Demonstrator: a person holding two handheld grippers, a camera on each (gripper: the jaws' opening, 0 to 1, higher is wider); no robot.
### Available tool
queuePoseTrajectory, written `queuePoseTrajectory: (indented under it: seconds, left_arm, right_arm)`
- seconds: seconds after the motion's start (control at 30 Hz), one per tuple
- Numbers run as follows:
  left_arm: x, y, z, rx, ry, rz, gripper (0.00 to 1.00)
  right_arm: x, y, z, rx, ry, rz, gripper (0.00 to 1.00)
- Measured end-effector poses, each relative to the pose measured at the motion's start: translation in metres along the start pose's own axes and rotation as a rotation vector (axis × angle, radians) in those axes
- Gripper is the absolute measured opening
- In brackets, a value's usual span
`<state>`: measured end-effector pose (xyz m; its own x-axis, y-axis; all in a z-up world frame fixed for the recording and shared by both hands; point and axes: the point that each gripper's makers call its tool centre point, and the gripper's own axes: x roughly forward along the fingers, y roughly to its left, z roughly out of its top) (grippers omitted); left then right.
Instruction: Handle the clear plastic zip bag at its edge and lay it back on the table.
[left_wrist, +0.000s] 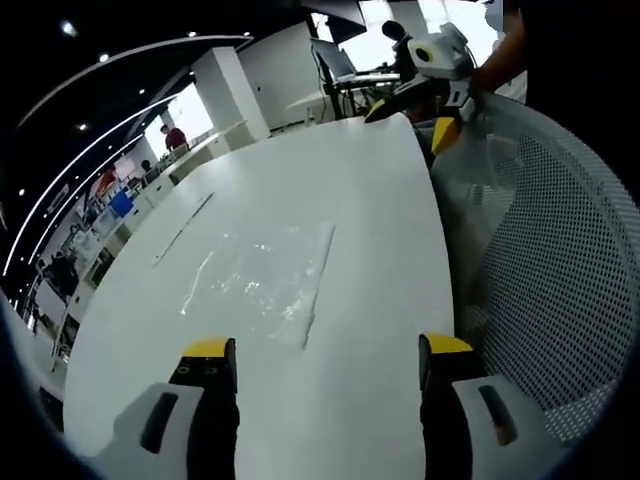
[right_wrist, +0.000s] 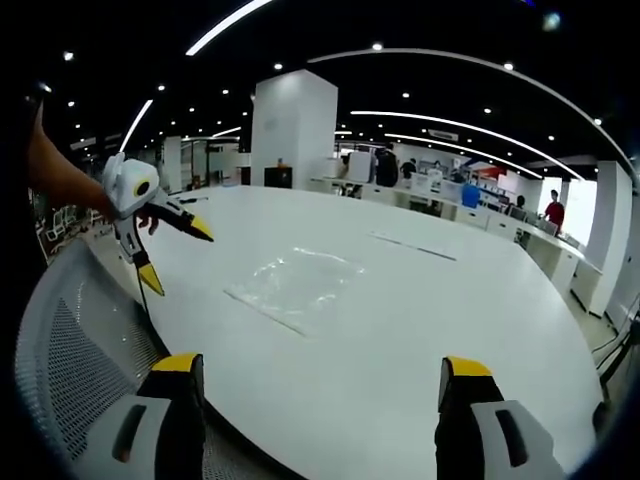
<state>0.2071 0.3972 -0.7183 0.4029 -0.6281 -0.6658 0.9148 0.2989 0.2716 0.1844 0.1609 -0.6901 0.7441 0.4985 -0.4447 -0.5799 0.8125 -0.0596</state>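
Observation:
The clear plastic zip bag (left_wrist: 262, 277) lies flat on the white table (left_wrist: 340, 170), a short way beyond my left gripper (left_wrist: 328, 350), whose yellow-tipped jaws stand wide open with nothing between them. In the right gripper view the bag (right_wrist: 296, 286) rests near the middle of the table (right_wrist: 450, 300), ahead of my right gripper (right_wrist: 322, 368), also open and holding nothing. The right gripper (left_wrist: 412, 120) shows at the top right of the left gripper view, held by a hand over the table's edge. From the left of the right gripper view comes the left gripper (right_wrist: 175, 255), jaws spread.
A white mesh chair back (left_wrist: 560, 260) stands close along the table's edge, also seen as the mesh chair (right_wrist: 70, 340) at the lower left. Desks, a white column (right_wrist: 293, 125) and people fill the far office background.

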Motion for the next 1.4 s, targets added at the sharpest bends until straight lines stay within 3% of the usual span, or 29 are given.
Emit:
queuePoseTrajectory:
  seconds: [0.5, 1.07, 1.4]
  left_arm:
    - [0.016, 0.006, -0.019, 0.159, 0.117, -0.094, 0.69]
    - [0.028, 0.005, -0.027, 0.228, 0.214, -0.243, 0.61]
    - [0.038, 0.006, -0.02, 0.264, 0.238, -0.27, 0.56]
  right_arm:
    - [0.0, -0.002, -0.001, 0.0, 0.004, -0.007, 0.98]
    - [-0.001, -0.001, -0.002, 0.001, 0.007, -0.007, 0.97]
    - [-0.001, -0.002, -0.003, 0.003, 0.01, -0.009, 0.97]
